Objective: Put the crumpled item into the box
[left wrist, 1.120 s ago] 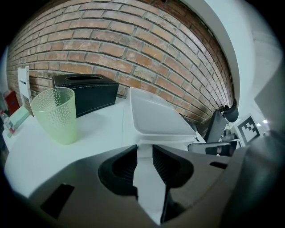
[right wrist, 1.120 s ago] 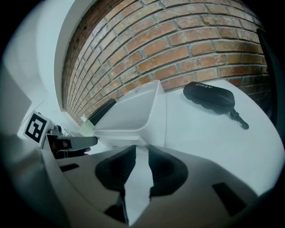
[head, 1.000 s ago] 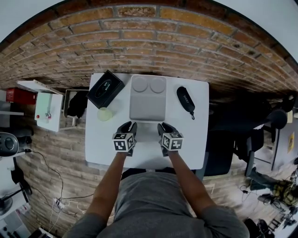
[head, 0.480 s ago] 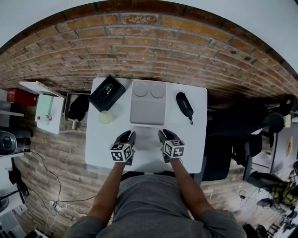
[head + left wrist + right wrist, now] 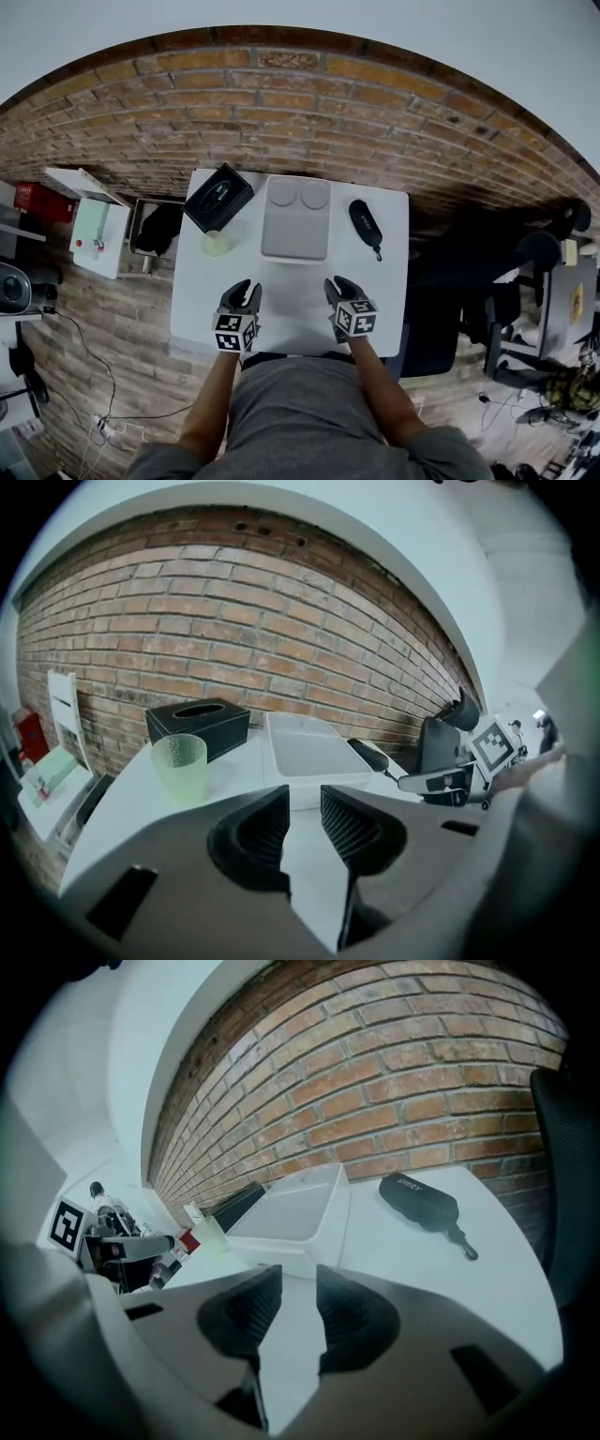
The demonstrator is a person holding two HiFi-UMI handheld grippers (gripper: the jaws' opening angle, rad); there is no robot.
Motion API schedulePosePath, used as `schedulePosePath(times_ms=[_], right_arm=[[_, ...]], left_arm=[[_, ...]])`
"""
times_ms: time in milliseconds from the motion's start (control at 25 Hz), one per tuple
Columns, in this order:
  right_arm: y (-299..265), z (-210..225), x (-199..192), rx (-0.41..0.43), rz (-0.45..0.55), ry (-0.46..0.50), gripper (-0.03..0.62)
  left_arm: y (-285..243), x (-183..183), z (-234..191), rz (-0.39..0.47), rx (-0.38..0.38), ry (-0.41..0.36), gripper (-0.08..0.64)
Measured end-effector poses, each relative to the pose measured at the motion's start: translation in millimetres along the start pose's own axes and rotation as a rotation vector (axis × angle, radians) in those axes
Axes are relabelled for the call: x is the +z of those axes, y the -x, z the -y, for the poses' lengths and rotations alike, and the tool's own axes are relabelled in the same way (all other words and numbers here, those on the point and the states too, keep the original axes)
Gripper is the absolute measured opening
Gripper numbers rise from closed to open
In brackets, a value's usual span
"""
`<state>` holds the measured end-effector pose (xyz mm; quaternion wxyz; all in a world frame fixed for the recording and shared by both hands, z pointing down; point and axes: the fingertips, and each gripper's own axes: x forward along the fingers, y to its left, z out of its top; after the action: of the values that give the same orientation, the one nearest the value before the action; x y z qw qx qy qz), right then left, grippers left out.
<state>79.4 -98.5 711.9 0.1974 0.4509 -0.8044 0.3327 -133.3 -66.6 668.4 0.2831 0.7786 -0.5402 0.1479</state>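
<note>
The shallow white box [image 5: 295,234] lies lengthwise at the middle of the white table [image 5: 291,309]; two round shapes sit at its far end. From the gripper views the box [image 5: 309,752] [image 5: 291,1213] looks bare inside, and I make out no crumpled item. My left gripper [image 5: 246,289] [image 5: 305,803] hangs over the table's front edge, short of the box, jaws a narrow gap apart with nothing between them. My right gripper [image 5: 337,286] [image 5: 298,1283] hangs level with it to the right; its jaws have just been opening and hold nothing.
A black tissue box [image 5: 218,197] [image 5: 199,726] and a green cup [image 5: 215,244] [image 5: 179,764] stand left of the box. A black zip case [image 5: 365,225] [image 5: 420,1202] lies to its right. A brick wall backs the table; a dark chair [image 5: 441,309] stands at right.
Both grippers have drawn back from the near end of the box to the table's front edge and risen. The gap between the right jaws looks slightly wider.
</note>
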Motion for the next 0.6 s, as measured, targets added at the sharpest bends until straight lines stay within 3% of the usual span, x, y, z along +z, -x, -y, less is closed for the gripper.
schedulePosePath(times_ms=[280, 600], right_arm=[[41, -16, 16, 0.023, 0.053, 0.086, 0.121], [90, -22, -7, 0.046, 0.059, 0.097, 0.126]], left_arm=[[31, 22, 16, 0.05, -0.03, -0.095, 0.104], [61, 10, 30, 0.064, -0.039, -0.049, 0.104]])
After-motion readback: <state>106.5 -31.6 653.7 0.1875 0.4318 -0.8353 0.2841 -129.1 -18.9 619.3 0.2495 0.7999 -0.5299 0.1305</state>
